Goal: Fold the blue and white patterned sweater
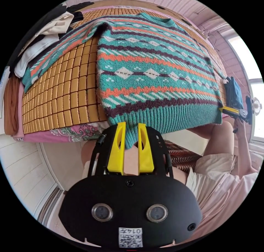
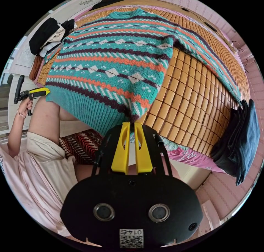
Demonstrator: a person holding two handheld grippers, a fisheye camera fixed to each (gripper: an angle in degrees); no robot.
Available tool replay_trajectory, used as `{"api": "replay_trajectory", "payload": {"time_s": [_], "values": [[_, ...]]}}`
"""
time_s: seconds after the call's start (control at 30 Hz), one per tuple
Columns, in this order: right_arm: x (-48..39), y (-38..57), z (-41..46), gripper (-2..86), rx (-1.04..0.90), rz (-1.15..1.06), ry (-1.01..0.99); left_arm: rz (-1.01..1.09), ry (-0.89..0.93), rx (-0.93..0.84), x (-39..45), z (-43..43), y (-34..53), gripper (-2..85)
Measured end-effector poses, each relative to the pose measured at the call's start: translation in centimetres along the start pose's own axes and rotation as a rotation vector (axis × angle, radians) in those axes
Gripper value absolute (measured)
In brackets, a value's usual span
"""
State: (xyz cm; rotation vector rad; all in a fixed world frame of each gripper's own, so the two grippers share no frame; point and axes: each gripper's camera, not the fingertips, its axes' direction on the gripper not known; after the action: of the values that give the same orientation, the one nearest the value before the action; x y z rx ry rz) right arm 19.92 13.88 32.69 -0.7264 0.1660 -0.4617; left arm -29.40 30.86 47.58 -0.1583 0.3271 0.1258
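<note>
Teal, orange, white and dark purple bands run across the sweater [image 1: 156, 70], which lies spread flat on a mat of small bamboo tiles [image 1: 66, 97] covering the bed, its collar at the far side and its ribbed hem hanging just over the near edge. In the left gripper view, the left gripper [image 1: 131, 130] has its yellow jaws on either side of the hem near one bottom corner, a narrow gap between them with the knit in it — gripping the fabric, as far as can be seen. In the right gripper view, the right gripper [image 2: 131, 128] sits at the other bottom corner with its jaws nearly together at the hem's edge; whether they actually pinch the knit I cannot tell. One sleeve stretches out over the mat toward a heap of black and white clothes [image 1: 52, 29] at the bed's corner. A folded dark blue garment [image 2: 242, 141] rests on the opposite edge of the bed. The person's bare knees and pale shorts [image 2: 41, 150] show below the hem, beside a striped cushion [image 2: 79, 147].
</note>
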Motion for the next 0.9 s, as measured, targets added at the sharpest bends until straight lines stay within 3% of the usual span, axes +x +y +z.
{"api": "replay_trajectory", "payload": {"time_s": [0.2,0.3,0.4,0.53,0.7,0.9], "values": [[-1.8,-1.4,-0.7,2.8,-0.033,0.013,0.074,-0.045,0.037,0.167,-3.1,-4.2,2.2,9.9],[-2.8,-2.5,-0.4,5.6,-0.063,0.021,0.066,-0.023,0.114,0.035,-4.2,-1.4,0.4,10.9],[-3.9,-3.4,0.2,5.5,-0.128,-0.006,0.064,0.098,-0.028,-0.009,-2.5,-1.6,0.0,6.3],[-5.1,-3.8,-0.3,2.8,-0.152,-0.050,0.082,0.161,-0.017,0.004,-2.3,-2.9,1.5,4.3],[-6.1,-4.8,-0.4,5.0,-0.195,-0.061,0.071,0.073,0.038,0.029,-5.1,-4.1,2.8,5.8],[-6.8,-8.8,-5.7,4.1,-0.018,-0.102,0.185,0.064,-0.041,0.218,-7.5,-11.3,2.5,5.8]]}}
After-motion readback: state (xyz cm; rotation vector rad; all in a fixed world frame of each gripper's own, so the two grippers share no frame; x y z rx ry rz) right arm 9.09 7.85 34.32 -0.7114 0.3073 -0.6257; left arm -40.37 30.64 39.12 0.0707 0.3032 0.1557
